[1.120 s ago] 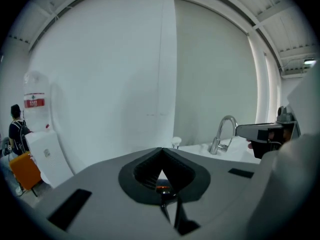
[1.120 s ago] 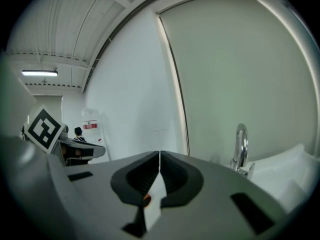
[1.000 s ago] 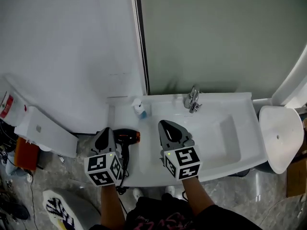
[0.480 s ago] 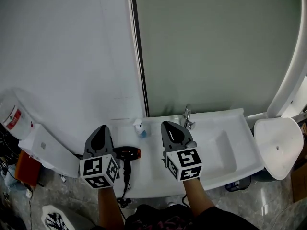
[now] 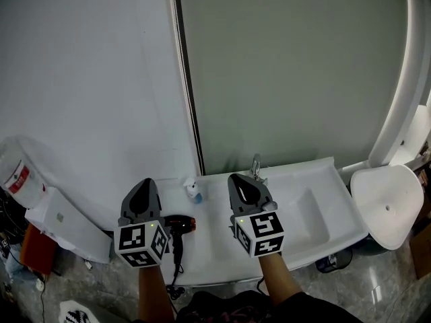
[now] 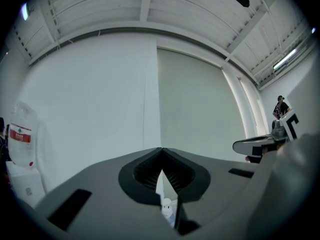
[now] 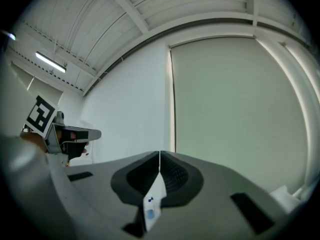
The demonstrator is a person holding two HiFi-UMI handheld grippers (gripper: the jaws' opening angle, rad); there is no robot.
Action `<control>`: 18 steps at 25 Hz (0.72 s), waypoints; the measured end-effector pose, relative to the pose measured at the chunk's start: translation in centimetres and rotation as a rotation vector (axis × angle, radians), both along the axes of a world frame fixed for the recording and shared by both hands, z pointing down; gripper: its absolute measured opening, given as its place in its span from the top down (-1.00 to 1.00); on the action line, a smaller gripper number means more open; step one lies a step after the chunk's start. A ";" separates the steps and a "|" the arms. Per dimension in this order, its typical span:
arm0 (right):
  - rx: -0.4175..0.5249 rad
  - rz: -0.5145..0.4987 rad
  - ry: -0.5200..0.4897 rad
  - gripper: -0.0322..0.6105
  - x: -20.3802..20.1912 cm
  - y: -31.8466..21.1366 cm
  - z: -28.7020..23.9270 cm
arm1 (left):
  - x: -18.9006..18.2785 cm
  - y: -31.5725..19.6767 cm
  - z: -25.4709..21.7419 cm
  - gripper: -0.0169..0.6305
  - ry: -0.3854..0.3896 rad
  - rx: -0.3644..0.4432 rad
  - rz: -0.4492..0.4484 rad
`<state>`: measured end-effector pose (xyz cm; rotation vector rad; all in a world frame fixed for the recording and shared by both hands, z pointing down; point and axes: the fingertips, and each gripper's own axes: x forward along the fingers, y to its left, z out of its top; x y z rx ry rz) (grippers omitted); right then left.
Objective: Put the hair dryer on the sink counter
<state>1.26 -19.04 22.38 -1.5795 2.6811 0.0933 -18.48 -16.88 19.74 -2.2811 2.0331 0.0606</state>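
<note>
The black hair dryer (image 5: 178,226) with an orange nozzle lies on the white sink counter (image 5: 212,244), left of the basin, with its cord trailing over the front edge. My left gripper (image 5: 143,184) hovers just left of it, shut and empty, touching nothing. My right gripper (image 5: 238,180) hangs over the counter near the basin's left edge, also shut and empty. In the left gripper view the jaws (image 6: 161,153) meet in front of the wall. In the right gripper view the jaws (image 7: 159,155) meet too, and the left gripper (image 7: 70,134) shows at the left.
A faucet (image 5: 255,167) stands at the back of the basin (image 5: 306,214). A small white bottle (image 5: 193,192) stands at the counter's back left. A white toilet lid (image 5: 386,207) is at the right, and a white box (image 5: 64,222) at the left.
Both grippers have lifted up and back from the counter, and the sink looks smaller and lower. The hair dryer stays lying where it was.
</note>
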 end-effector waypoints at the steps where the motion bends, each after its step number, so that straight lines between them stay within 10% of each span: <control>1: -0.002 0.002 0.001 0.83 0.1 0.0 0.1 | 0.2 0.0 0.1 0.92 -0.002 -0.001 0.005; 18: -0.020 0.016 0.029 0.84 -0.1 -0.3 0.6 | -0.2 -0.8 1.1 0.92 -0.003 -0.034 0.015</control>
